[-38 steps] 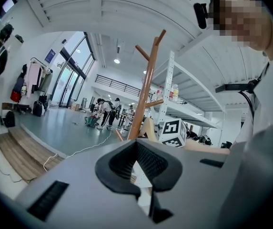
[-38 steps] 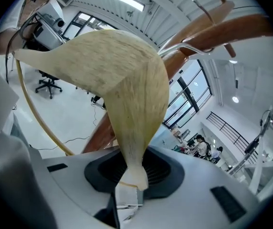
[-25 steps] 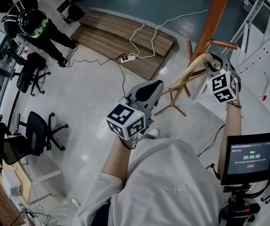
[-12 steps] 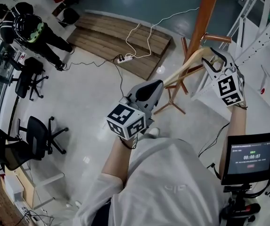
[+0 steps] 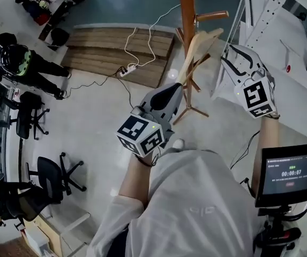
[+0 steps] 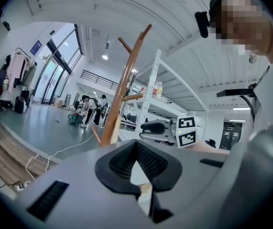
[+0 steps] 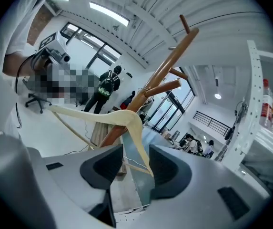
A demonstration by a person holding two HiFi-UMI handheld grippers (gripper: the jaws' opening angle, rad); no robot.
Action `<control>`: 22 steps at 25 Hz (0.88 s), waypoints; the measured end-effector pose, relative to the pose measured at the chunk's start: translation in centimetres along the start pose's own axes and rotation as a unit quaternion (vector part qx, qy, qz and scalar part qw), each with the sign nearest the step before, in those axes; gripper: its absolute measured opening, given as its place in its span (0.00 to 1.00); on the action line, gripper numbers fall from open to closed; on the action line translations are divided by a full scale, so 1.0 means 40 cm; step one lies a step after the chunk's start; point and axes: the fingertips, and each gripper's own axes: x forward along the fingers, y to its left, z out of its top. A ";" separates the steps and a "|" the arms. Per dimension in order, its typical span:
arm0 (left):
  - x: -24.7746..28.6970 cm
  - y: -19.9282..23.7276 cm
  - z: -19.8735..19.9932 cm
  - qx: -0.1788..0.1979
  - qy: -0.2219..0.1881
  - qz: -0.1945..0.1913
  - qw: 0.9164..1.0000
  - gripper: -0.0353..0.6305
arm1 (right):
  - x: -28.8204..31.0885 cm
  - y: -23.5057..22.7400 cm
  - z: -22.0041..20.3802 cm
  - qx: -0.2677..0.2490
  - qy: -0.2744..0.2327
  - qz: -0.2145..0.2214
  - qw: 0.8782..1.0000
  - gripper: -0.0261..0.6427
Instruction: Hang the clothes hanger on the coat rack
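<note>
The pale wooden clothes hanger (image 5: pixel 197 50) slants steeply beside the brown coat rack pole (image 5: pixel 186 15), under a side peg (image 5: pixel 212 16); whether its hook rests on a peg I cannot tell. My left gripper (image 5: pixel 176 90) meets the hanger's lower end. In the left gripper view its jaws (image 6: pixel 141 168) close to a narrow V with a pale wooden piece pinched low between them. My right gripper (image 5: pixel 229 58) stands right of the hanger; its jaws have just been opening. In the right gripper view, one hanger arm (image 7: pixel 138 142) runs down between the open pads (image 7: pixel 136 163) without being pressed.
White metal shelving (image 5: pixel 271 15) stands close on the right of the rack. A monitor with a timer (image 5: pixel 288 173) is at lower right. The rack's feet (image 5: pixel 192 110) spread on the floor; a wooden platform (image 5: pixel 115 47) with cables lies behind. Office chairs (image 5: pixel 51 173) and a person (image 5: pixel 22 63) are at left.
The right gripper's jaws have come off the hanger and drawn back to the right. The hanger now stands steeper and closer to the pole. The left gripper has shifted slightly toward the rack.
</note>
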 end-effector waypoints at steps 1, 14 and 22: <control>0.017 -0.011 -0.007 0.001 0.002 -0.009 1.000 0.06 | -0.015 -0.005 -0.015 0.007 0.000 -0.007 1.000 0.30; 0.143 -0.197 -0.093 0.005 0.055 -0.139 0.989 0.06 | -0.293 -0.008 -0.169 0.082 0.061 -0.109 0.989 0.30; 0.208 -0.363 -0.137 0.017 0.090 -0.247 0.965 0.06 | -0.498 0.037 -0.174 0.134 0.073 -0.187 0.970 0.30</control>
